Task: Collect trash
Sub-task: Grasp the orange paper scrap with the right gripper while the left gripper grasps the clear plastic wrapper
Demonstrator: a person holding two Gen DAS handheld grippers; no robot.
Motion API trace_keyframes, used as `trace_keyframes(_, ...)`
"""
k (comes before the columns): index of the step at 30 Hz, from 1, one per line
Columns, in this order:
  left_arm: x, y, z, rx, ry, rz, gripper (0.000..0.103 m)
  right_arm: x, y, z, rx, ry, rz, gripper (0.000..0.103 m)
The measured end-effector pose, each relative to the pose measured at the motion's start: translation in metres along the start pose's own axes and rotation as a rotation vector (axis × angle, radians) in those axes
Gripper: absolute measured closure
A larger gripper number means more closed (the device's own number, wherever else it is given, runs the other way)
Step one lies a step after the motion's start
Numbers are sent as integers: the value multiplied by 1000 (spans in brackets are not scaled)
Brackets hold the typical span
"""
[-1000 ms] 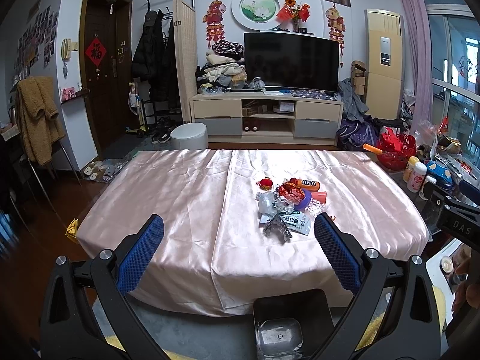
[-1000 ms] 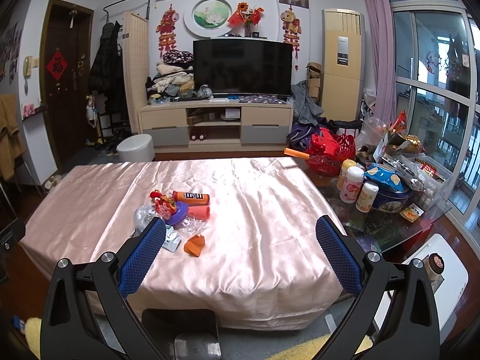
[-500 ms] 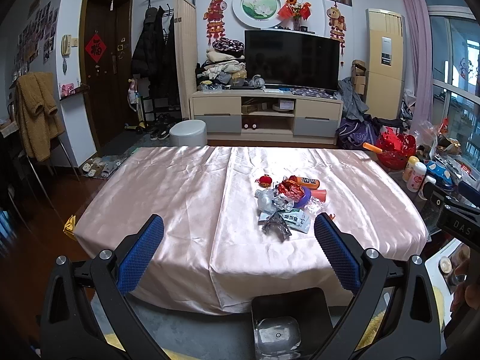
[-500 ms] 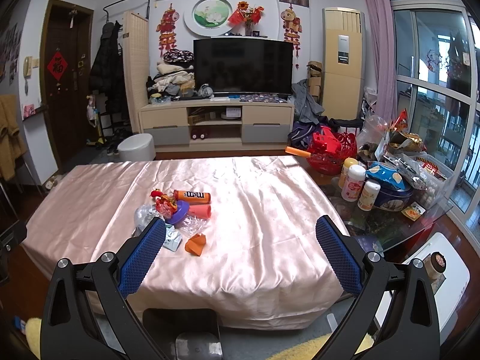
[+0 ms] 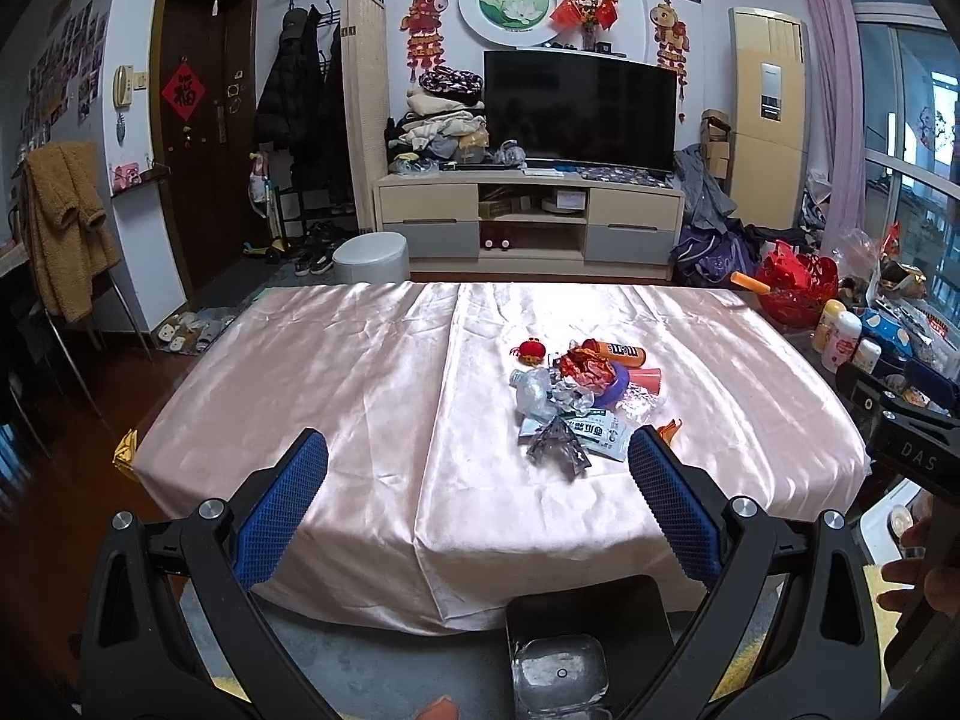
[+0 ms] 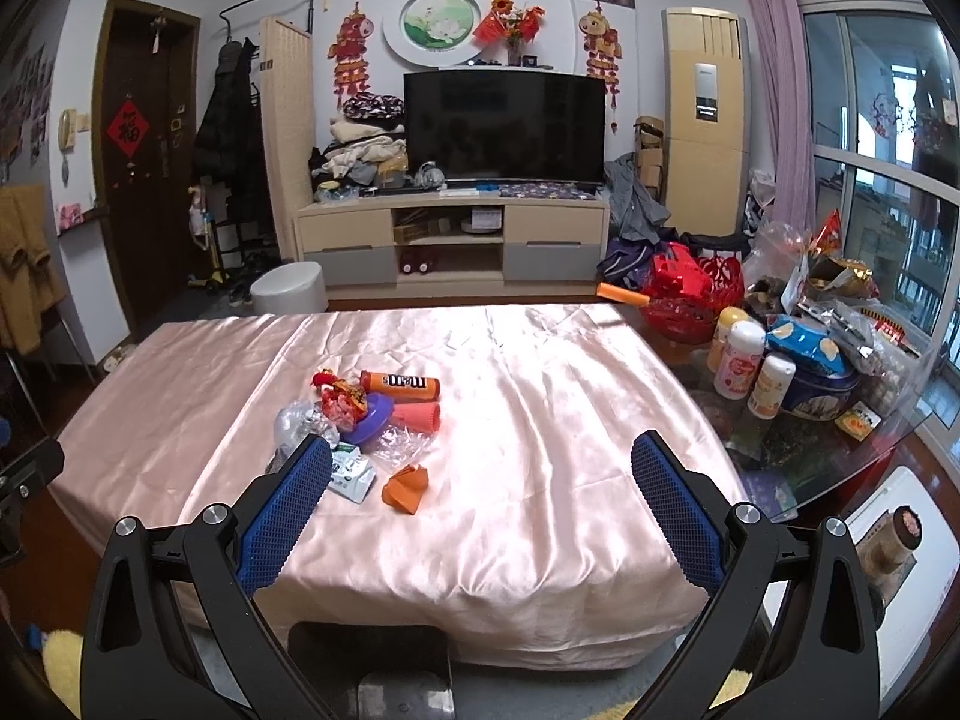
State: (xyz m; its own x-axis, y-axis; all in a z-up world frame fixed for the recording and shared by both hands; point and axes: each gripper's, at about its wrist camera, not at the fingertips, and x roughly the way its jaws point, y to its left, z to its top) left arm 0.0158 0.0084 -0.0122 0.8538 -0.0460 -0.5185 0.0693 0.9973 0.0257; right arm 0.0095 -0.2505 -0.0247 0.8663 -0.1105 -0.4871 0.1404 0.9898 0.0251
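Crinkled foil, plastic film and paper make up most of the trash heap, which sits a little right of the middle of the table under a pink satin cloth, near the front half. From where I stand nearly all of it looks featherlight and limp: the silver foil wrapper at the front edge of the heap, the white and green sachet, the clear film and the loose orange scrap would crush rather than resist, so I would pinch each by a raised fold or corner. The orange M&M's tube and the red cup are stiffer and round, likely to roll on that slick cloth, and best taken across the middle. A black bin waits on the floor below the table's near edge. The left gripper hangs spread wide and empty, short of the heap; the right gripper is likewise spread wide, holding and touching nothing, with the heap just off its left finger
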Motion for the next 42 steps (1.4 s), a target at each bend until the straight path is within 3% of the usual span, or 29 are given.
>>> trace_keyframes(5,34,2,-11,-3,78,-26,8,35,7,-14,-9,99,38,3)
trace_keyframes(8,57,3,-17,-8,133,-36,8,55,16,-21,-73,137,5,3)
trace_keyframes(16,111,3,-33,13,254,-76,8,117,14,-36,35,272,115,3)
trace_keyframes(19,126,2,-36,12,284,-112,10,142,21,-40,45,311,157,13)
trace_keyframes(24,151,-8,-34,15,314,-200,21,180,36,-49,46,380,214,38)
trace_keyframes(28,169,-24,-33,29,340,-284,27,200,44,-51,35,403,224,46)
trace_keyframes(32,190,-37,-33,18,376,-354,34,213,47,-57,12,423,212,63)
trace_keyframes(36,213,-47,-35,12,410,-378,40,213,40,-57,14,411,226,74)
trace_keyframes(40,229,-55,-37,-3,439,-403,58,214,29,-54,22,415,230,76)
trace_keyframes(42,235,-58,-37,-8,446,-405,60,212,24,-53,30,416,229,78)
